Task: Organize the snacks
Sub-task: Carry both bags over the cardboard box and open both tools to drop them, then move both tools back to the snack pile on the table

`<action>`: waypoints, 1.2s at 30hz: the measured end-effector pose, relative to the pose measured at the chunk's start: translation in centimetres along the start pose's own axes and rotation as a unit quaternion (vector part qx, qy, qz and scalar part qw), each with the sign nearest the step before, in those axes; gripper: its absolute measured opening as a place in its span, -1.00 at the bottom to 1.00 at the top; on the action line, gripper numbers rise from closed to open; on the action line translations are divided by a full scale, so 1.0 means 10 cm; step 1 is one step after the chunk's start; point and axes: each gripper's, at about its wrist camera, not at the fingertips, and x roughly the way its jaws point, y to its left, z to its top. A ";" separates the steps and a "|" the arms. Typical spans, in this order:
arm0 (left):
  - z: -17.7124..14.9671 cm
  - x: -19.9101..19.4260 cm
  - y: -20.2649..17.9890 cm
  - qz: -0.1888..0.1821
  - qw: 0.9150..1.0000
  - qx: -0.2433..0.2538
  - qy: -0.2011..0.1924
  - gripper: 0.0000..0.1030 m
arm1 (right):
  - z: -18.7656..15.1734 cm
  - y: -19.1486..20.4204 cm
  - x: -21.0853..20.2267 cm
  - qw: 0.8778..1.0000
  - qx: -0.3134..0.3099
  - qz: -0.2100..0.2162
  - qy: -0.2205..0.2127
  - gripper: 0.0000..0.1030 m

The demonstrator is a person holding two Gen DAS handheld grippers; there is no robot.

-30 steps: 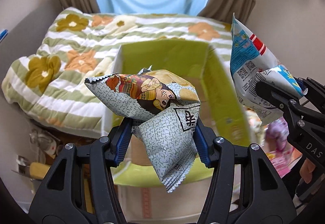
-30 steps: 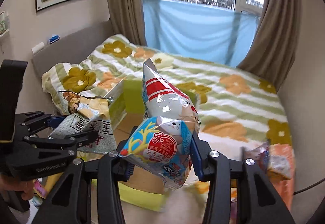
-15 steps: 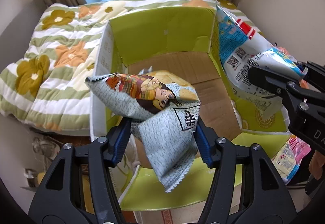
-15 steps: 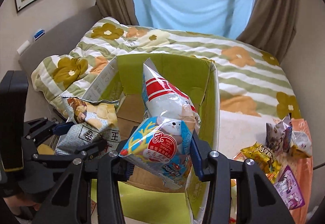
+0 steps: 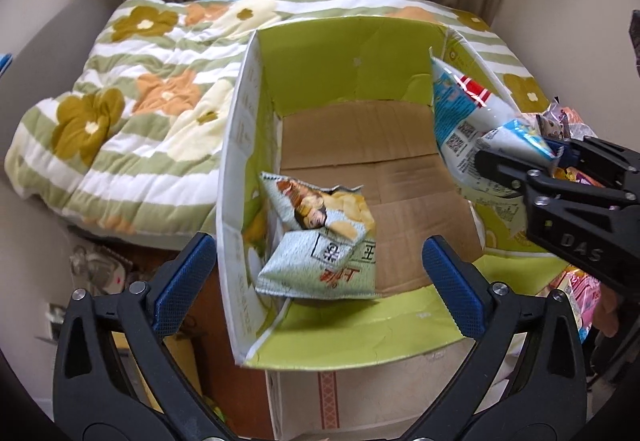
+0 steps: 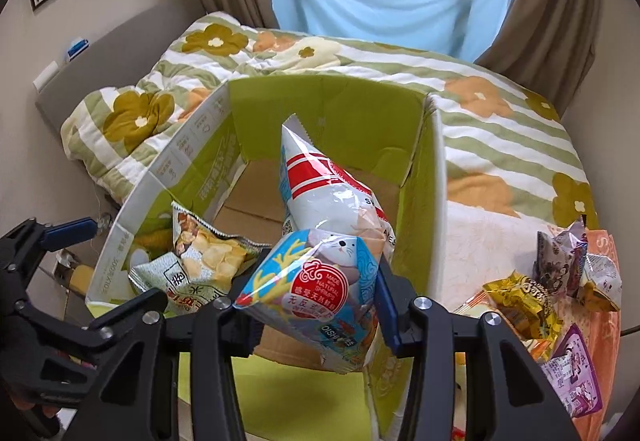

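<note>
An open cardboard box (image 5: 236,161) with green flaps stands by the bed. The pale green chip bag (image 5: 320,241) lies inside it against the left wall, free of any pad. My left gripper (image 5: 316,253) hovers above it, jaws opening wide, with nothing pressed between them. My right gripper (image 6: 320,293) is shut on a blue, white and red shrimp cracker bag (image 6: 332,241), held over the box's right half. In the left wrist view that cracker bag (image 5: 460,121) and the right gripper (image 5: 520,157) hang over the right wall. The chip bag (image 6: 200,261) also shows in the right wrist view.
A flowered, green-striped quilt (image 5: 120,113) covers the bed behind and left of the box. Several loose snack packets (image 6: 560,281) lie on an orange cloth to the box's right. Curtains and a blue sheet hang at the window beyond.
The left jaws opened wide and the chip bag dropped into the box. Both grippers sank toward the box. The right gripper kept its hold on the cracker bag.
</note>
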 end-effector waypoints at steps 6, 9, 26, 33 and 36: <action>-0.06 -0.02 0.04 0.006 1.000 -0.007 0.005 0.99 | -0.05 0.05 0.14 1.000 -0.018 -0.014 0.005 -0.16; -0.07 -0.01 0.08 0.009 1.000 -0.013 0.007 0.99 | -0.06 0.05 0.17 1.000 -0.020 -0.005 0.003 0.22; -0.24 -0.32 0.11 0.005 0.999 -0.031 -0.007 0.99 | -0.19 -0.02 -0.26 0.999 -0.011 0.024 -0.036 0.91; -0.30 -0.55 -0.11 -0.027 0.999 -0.015 -0.018 0.99 | -0.25 -0.28 -0.73 0.999 0.011 0.016 -0.037 0.91; -0.34 -0.64 -0.26 -0.040 0.999 -0.001 -0.020 0.99 | -0.33 -0.44 -0.91 1.000 0.020 0.002 -0.020 0.91</action>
